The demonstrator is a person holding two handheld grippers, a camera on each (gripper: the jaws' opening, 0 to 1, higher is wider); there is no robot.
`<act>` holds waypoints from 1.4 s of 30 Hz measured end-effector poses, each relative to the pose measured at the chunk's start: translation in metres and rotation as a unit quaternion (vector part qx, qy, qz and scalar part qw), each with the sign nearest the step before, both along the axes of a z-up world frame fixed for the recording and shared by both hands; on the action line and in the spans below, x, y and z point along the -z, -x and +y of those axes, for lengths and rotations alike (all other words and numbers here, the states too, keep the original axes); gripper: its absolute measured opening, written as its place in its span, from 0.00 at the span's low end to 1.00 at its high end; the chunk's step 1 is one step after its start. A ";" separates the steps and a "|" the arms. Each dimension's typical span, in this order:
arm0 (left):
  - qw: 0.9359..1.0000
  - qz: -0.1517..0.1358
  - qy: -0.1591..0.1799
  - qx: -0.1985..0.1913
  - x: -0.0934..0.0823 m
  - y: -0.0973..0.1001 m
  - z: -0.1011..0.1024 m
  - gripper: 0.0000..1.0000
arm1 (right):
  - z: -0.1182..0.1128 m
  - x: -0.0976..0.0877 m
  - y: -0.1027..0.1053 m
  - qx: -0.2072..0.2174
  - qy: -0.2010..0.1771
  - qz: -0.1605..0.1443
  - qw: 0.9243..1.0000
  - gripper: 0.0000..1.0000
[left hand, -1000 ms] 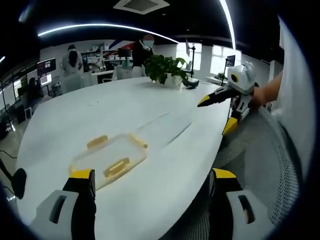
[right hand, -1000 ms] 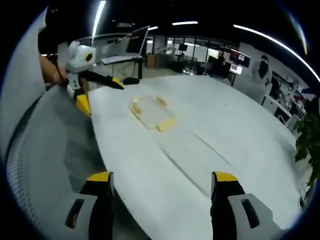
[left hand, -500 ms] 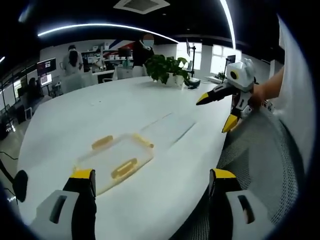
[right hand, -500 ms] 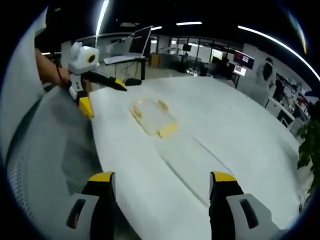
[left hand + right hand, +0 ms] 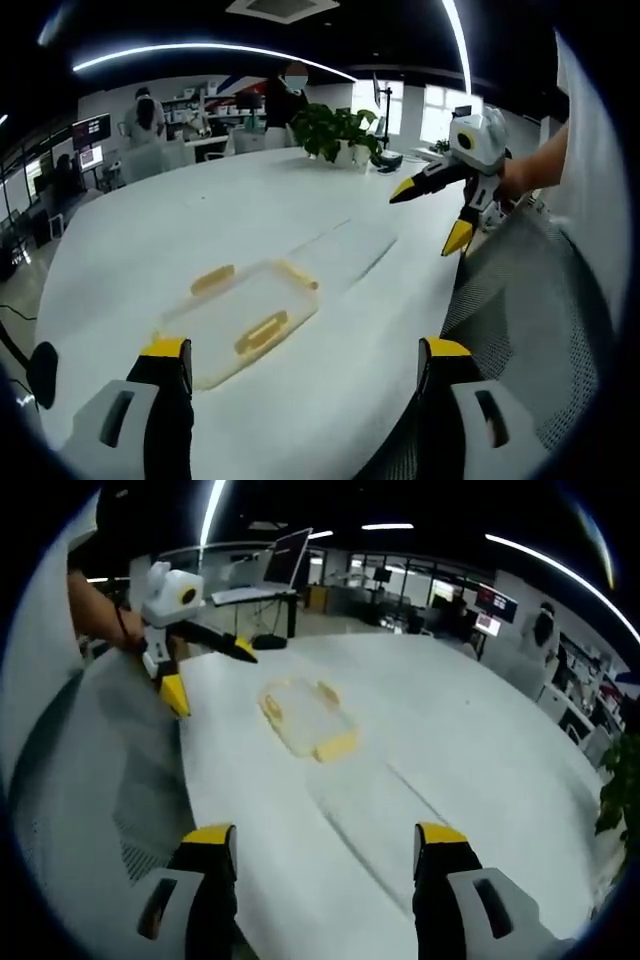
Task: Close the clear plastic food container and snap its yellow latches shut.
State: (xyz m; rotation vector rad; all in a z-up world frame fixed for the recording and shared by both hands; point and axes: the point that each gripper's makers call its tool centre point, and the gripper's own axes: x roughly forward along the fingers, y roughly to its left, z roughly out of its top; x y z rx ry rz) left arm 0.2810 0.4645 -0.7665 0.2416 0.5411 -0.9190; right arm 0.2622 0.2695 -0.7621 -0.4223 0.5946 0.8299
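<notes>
**Container waits untouched, both tongs spread**

The clear container (image 5: 240,320) lies on the white table (image 5: 150,240), at 11 o'clock from the left gripper (image 5: 300,360). The right gripper (image 5: 325,845) also gapes empty. Probably light, slippery, flexible plastic: press its yellow latches (image 5: 262,332) at the rim.

Clear container (image 5: 243,318), yellow latches (image 5: 261,332), white table (image 5: 180,230).
</notes>
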 end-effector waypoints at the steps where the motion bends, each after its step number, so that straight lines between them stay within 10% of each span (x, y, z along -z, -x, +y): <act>1: 1.000 0.000 -0.001 0.000 0.000 -0.001 0.001 0.94 | 0.001 0.000 -0.001 -0.002 0.001 0.001 1.000 0.71; 42: 0.998 -0.004 -0.049 0.031 0.017 -0.051 0.022 0.91 | 0.051 0.009 -0.053 -0.086 0.024 0.001 0.996 0.67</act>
